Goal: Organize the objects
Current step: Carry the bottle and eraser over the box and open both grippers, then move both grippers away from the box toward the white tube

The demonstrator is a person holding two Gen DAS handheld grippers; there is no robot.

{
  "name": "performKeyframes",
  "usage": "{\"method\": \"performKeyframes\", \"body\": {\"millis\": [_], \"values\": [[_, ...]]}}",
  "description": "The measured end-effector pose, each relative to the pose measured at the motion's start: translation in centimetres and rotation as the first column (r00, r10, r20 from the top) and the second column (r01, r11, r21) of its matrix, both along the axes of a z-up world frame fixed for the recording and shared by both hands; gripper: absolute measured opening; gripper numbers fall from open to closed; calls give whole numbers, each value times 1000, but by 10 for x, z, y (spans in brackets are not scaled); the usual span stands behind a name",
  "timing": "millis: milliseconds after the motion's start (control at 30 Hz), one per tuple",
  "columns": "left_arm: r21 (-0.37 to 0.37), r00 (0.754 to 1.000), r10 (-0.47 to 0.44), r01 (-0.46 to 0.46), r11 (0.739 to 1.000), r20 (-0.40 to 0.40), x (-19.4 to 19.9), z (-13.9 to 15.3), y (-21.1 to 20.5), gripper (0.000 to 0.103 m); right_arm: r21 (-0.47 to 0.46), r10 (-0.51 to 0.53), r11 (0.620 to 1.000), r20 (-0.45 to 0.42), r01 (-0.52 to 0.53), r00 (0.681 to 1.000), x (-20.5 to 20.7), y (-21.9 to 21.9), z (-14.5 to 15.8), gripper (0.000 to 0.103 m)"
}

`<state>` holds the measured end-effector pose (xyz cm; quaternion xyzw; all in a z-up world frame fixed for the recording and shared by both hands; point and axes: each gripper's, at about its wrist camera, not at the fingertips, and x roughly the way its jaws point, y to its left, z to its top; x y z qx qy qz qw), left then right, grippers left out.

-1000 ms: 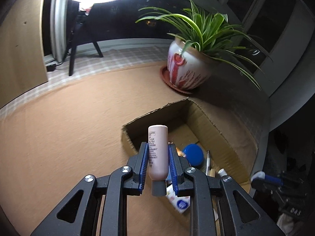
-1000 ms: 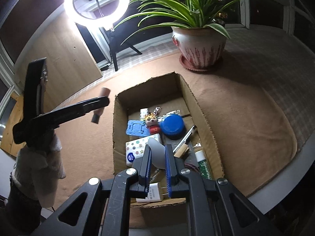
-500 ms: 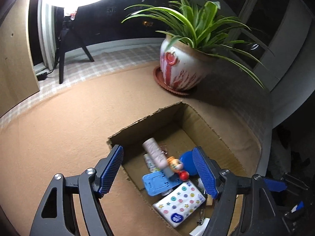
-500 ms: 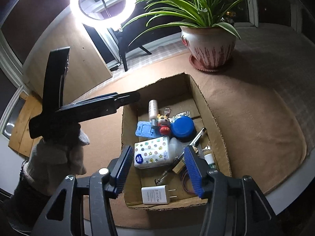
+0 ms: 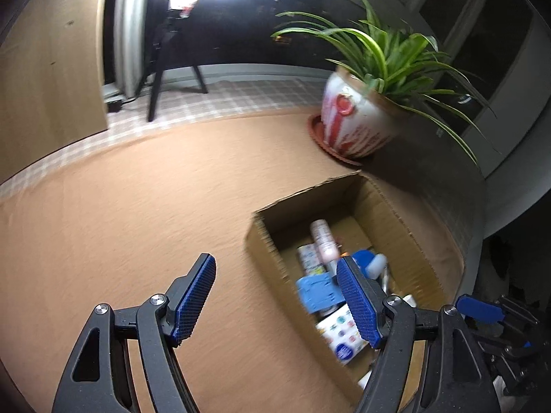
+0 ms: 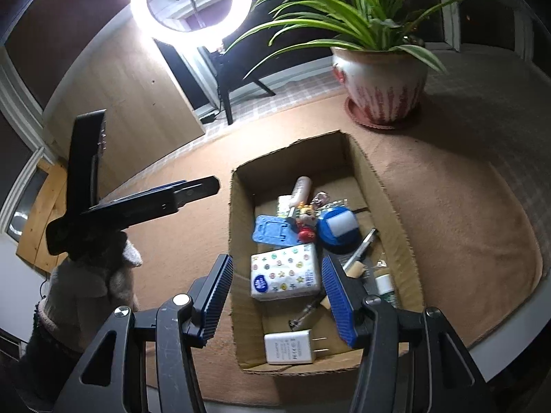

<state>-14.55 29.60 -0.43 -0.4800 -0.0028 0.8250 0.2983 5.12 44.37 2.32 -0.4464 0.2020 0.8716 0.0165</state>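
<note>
A: Starting with the left gripper (image 5: 275, 260). Open or closed?

B: Open wide, having just been opening, with nothing between the pads. Hovering over the brown mat (image 5: 137, 206), just beside the left wall of the cardboard box (image 5: 265, 241).

A: And the right gripper (image 6: 275, 260)?

B: Parted too, likewise just been opening, gripping nothing. Poised above the near end of the box, framing the tissue pack (image 6: 284, 272) without touching it.

A: Where to look for the pink bottle (image 6: 301, 187)?

B: Inside the box, toward its far end. Lying slanted, partly propped on other things there.

A: Anything else inside the box?

B: Plenty. A blue stand (image 6: 272, 230) near the middle, by the bottle's lower end. A small figurine (image 6: 306, 218) just to the right of the stand, touching a blue round tub (image 6: 335, 237) with a white piece on top. A pen (image 6: 361, 244) along the box's right wall. A white charger (image 6: 287, 347) against the near wall.

A: And outside the box?

B: A potted plant (image 6: 378, 86) beyond the far right corner, well apart. A ring light (image 6: 189, 0) beyond the far left corner. A gloved hand (image 6: 86, 275) to the left of the box, grasping the left gripper's handle.
</note>
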Motion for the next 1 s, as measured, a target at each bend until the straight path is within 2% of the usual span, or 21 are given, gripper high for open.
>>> {"method": "performKeyframes", "body": {"millis": [233, 433, 567, 733, 900, 1000], "values": [[-3, 991, 132, -132, 991, 27, 2, 3, -81, 76, -15, 64, 998, 19, -64, 998, -20, -32, -5, 50], [-44, 960, 279, -277, 960, 29, 1, 0, -172, 76, -8, 136, 991, 22, -136, 990, -39, -70, -7, 50], [-34, 914, 398, -397, 917, 77, -3, -7, -240, 76, -5, 182, 983, 25, -182, 983, -48, -94, -7, 50], [-69, 859, 506, -501, 863, 78, -5, -16, -311, 76, 1, 222, 975, 23, -222, 975, -56, -118, -4, 50], [-79, 778, 620, -615, 785, 99, -14, -26, -385, 76, 5, 235, 972, 31, -235, 971, -60, -130, -5, 50], [-109, 742, 666, -657, 746, 81, -21, -28, -419, 76, 4, 234, 972, 37, -234, 972, -61, -132, -7, 50]]}}
